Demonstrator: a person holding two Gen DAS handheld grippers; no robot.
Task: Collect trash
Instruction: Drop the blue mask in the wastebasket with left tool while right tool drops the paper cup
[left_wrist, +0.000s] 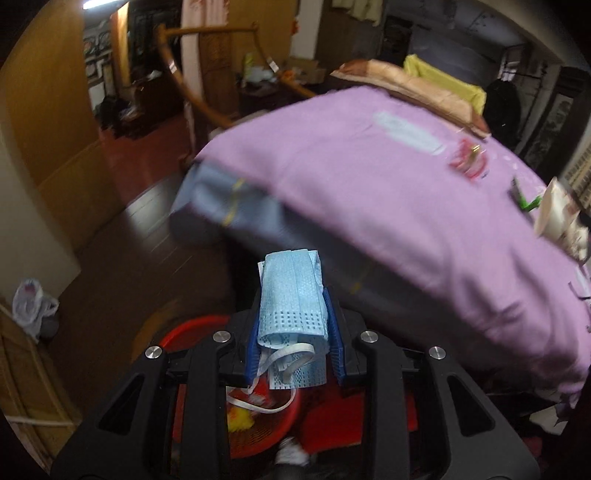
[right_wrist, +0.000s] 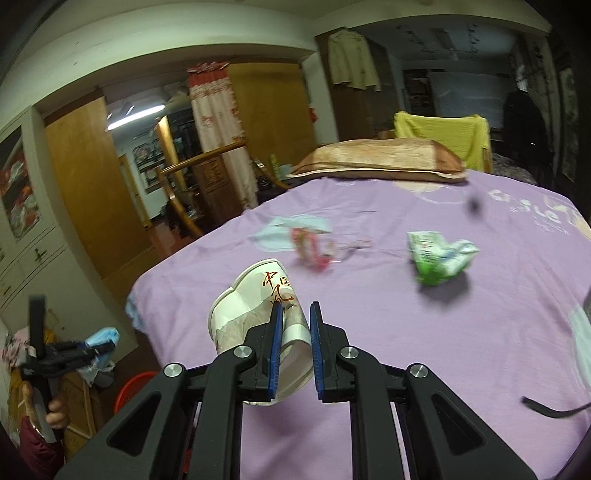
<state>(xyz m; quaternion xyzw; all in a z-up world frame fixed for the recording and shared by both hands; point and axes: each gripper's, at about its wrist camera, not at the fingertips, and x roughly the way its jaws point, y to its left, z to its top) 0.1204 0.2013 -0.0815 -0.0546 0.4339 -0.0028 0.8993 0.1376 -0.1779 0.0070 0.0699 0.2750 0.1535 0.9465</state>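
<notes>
1. While the left gripper (left_wrist: 293, 325) hangs off the bed's near left corner, its jaws pinch a folded blue mask (left_wrist: 291, 302), whose white ear loops dangle beneath.
2. Directly below that gripper sits a red basket (left_wrist: 258, 439) on the floor, holding a few scraps: one yellow, one red-and-white.
3. Seen from the right wrist view, the left gripper (right_wrist: 101, 345) is level with the bed's left edge and clear of it, with the basket (right_wrist: 131, 387) beneath.
4. Right gripper (right_wrist: 295, 347): jaws pinching the wall of a crushed white paper cup (right_wrist: 255, 306) printed with red characters. One blue pad is inside the cup wall, the other outside. The cup lies on its side near the bed's near left corner, mouth turned left.
5. Bed (right_wrist: 406, 350): lilac sheet, pillow (right_wrist: 380, 160) at the far edge.
6. Trash on the sheet:
   - a red-and-clear wrapper (right_wrist: 314, 247) toward the middle, beyond the cup;
   - a pale blue item (right_wrist: 291, 227), blurred, touching the wrapper on its far left side; I cannot tell what it is;
   - a crumpled green-and-white packet (right_wrist: 436, 254), well apart to the right of the wrapper.
7. Black strap (right_wrist: 554, 408) at the near right edge of the bed.
8. White plastic bag (left_wrist: 31, 304) on the floor, well left of the basket, against a wooden cabinet.
</notes>
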